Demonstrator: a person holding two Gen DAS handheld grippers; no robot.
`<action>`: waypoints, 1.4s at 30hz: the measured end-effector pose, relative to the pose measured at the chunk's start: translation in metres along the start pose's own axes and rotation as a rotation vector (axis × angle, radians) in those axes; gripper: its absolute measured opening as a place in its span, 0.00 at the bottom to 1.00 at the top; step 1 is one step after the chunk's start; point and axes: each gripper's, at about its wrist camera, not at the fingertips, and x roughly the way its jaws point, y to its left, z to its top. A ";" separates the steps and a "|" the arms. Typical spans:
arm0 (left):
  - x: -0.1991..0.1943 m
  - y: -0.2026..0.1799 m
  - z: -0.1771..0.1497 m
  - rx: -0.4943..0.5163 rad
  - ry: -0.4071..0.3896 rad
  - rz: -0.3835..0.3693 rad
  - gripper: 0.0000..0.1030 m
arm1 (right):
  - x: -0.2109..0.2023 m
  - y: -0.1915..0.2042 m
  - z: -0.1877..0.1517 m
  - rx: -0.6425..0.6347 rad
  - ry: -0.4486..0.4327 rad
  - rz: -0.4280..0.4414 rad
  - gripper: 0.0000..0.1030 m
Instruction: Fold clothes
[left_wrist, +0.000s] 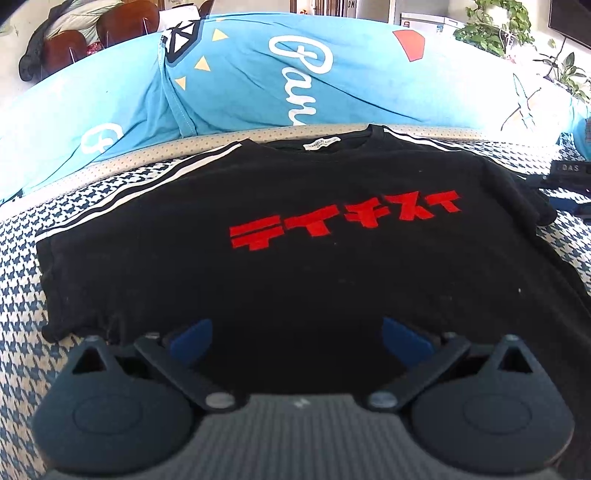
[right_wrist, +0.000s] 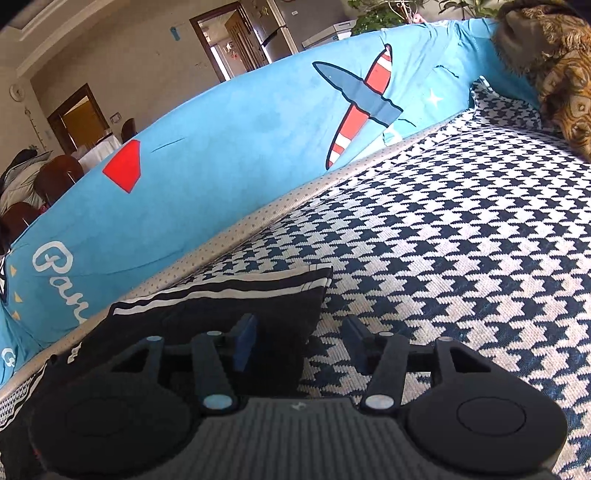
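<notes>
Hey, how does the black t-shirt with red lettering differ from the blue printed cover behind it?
The black t-shirt with red lettering lies flat on the houndstooth surface; the blue printed cover is draped upright along the back. The t-shirt is dark with white shoulder stripes, while the cover is bright blue with white script and red shapes. The cover spans far wider than the t-shirt. Both are printed fabric.

left gripper (left_wrist: 297, 334): black frame, round side housings, triangular cut-outs
right gripper (right_wrist: 301, 341): same black build
pads (left_wrist: 192, 339): blue
screws (left_wrist: 220, 399): silver, at the link pivots
base (right_wrist: 295, 435): ribbed grey, small white mark
</notes>
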 end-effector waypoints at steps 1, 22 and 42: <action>0.000 0.000 0.000 0.000 0.002 0.000 1.00 | 0.002 0.001 0.000 -0.002 -0.004 0.004 0.52; 0.009 -0.009 -0.006 0.019 0.006 -0.003 1.00 | 0.007 0.043 0.034 -0.254 -0.197 -0.049 0.10; 0.014 0.001 -0.003 0.002 0.014 -0.023 1.00 | 0.028 0.041 0.041 -0.277 -0.188 -0.255 0.13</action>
